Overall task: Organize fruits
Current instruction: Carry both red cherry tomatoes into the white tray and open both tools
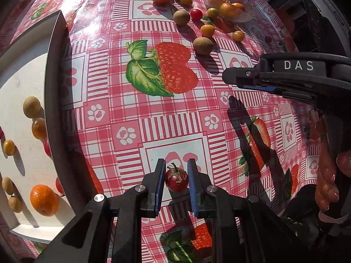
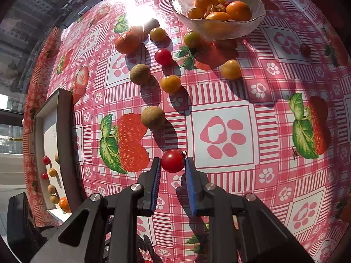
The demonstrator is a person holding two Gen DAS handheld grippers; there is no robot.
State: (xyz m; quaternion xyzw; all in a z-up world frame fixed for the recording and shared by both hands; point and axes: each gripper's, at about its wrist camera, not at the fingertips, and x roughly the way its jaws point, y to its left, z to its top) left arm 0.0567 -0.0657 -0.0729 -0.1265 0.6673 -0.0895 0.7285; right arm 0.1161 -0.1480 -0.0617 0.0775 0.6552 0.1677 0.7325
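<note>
Left gripper pointing steeply down, clamped, right gripper likewise

A dark red cherry tomato with its dried stem sits pinched between blue pads above the counter. A brighter red cherry tomato is pinched likewise. Loose mandarins, brown longans and yellow tomatoes lie scattered near a glass bowl of orange fruit; a white tray holds sorted fruit.

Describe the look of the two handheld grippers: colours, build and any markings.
Both are matte black plastic with angular, triangular-cutout linkages and silver screw heads. The left gripper and right gripper have flat fingers lined with ridged blue pads. White "DAS" lettering marks the right one's side.
</note>
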